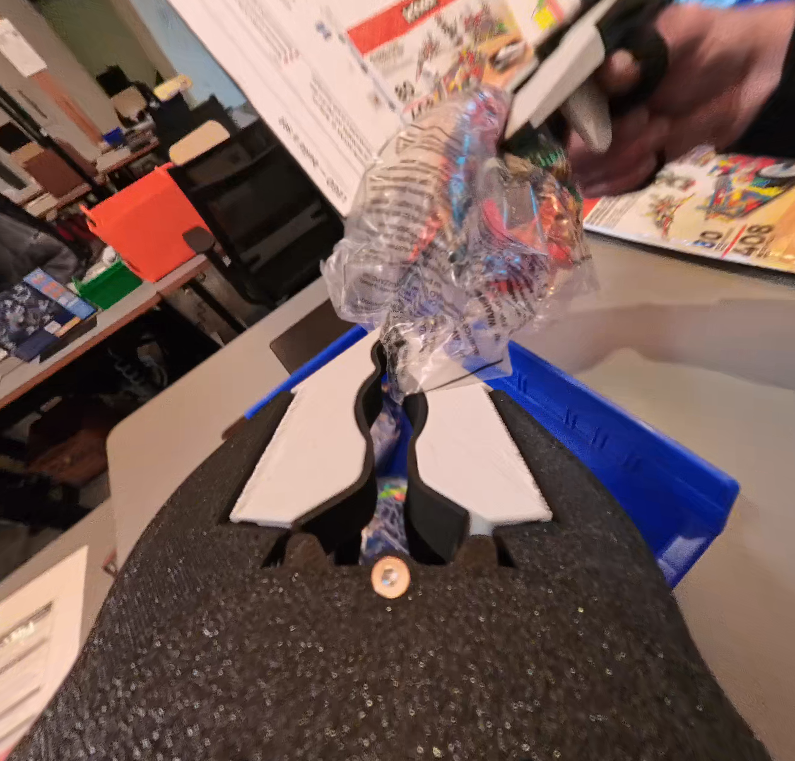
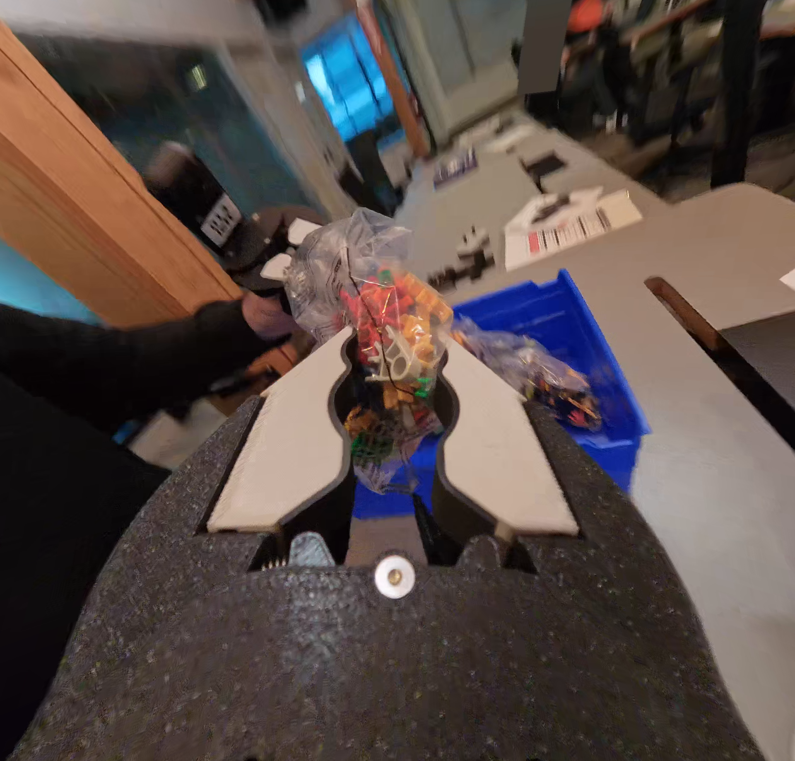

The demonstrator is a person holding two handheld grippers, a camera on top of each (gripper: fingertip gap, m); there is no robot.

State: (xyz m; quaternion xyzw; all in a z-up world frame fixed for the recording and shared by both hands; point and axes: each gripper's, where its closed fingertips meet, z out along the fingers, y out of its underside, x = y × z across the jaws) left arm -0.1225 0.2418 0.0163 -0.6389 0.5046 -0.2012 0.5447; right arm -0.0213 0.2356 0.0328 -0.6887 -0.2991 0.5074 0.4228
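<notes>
While both tongs (image 1: 398,376) (image 2: 398,353) pinch one print-covered clear bag (image 1: 456,241), a blue bin (image 1: 611,452) sits below.

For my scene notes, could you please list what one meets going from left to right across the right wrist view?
Wooden cabinet → black sleeve → left gripper → clear bag of small colourful parts, held by the right gripper → blue bin → grey table.

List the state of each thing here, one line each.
left gripper: shut on the clear bag's corner.
right gripper: shut on the clear bag.
clear bag: full of coloured pieces, held in the air above the bin.
blue bin: open, another filled bag inside.
</notes>
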